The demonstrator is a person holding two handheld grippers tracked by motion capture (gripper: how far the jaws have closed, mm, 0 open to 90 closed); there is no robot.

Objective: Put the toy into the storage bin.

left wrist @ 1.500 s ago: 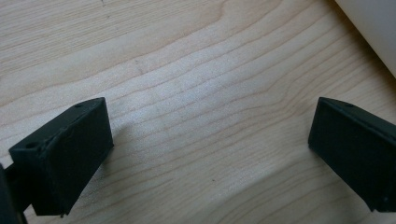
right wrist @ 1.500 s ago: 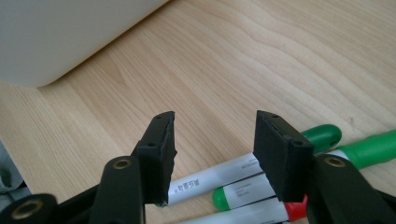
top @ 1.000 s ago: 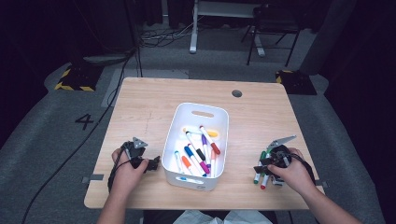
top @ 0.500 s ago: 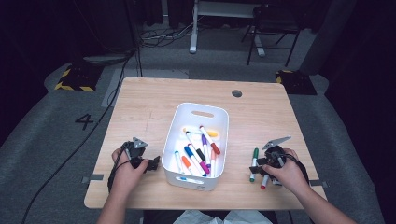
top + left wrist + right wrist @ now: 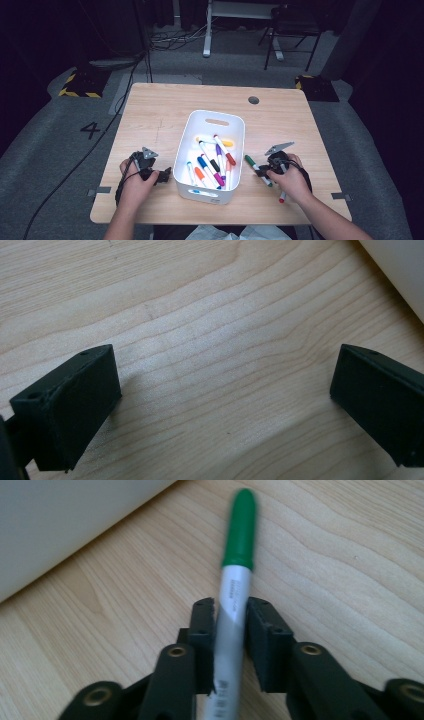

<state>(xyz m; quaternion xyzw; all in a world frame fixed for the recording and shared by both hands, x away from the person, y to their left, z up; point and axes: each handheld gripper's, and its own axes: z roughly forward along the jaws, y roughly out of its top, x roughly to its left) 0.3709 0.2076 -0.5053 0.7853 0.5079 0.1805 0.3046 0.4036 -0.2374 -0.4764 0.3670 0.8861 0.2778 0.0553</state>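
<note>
My right gripper (image 5: 231, 625) is shut on a white marker with a green cap (image 5: 235, 580), gripping its barrel; the capped end points past the jaws. In the high view this green marker (image 5: 251, 163) sits just right of the white bin (image 5: 217, 116), low over the table, held by the right gripper (image 5: 264, 172). The bin holds several coloured markers (image 5: 210, 167). My left gripper (image 5: 225, 390) stands open over bare wood with nothing between its jaws. In the high view the left gripper (image 5: 164, 175) is close to the bin's left wall.
A red-tipped marker (image 5: 281, 197) lies on the table under the right hand. The bin's wall shows at the upper left of the right gripper view (image 5: 60, 525) and the top right corner of the left gripper view (image 5: 400, 270). A round hole (image 5: 253, 100) marks the far table.
The right hand has moved left toward the bin, carrying the green marker with it. The left hand and its gripper have stayed put.
</note>
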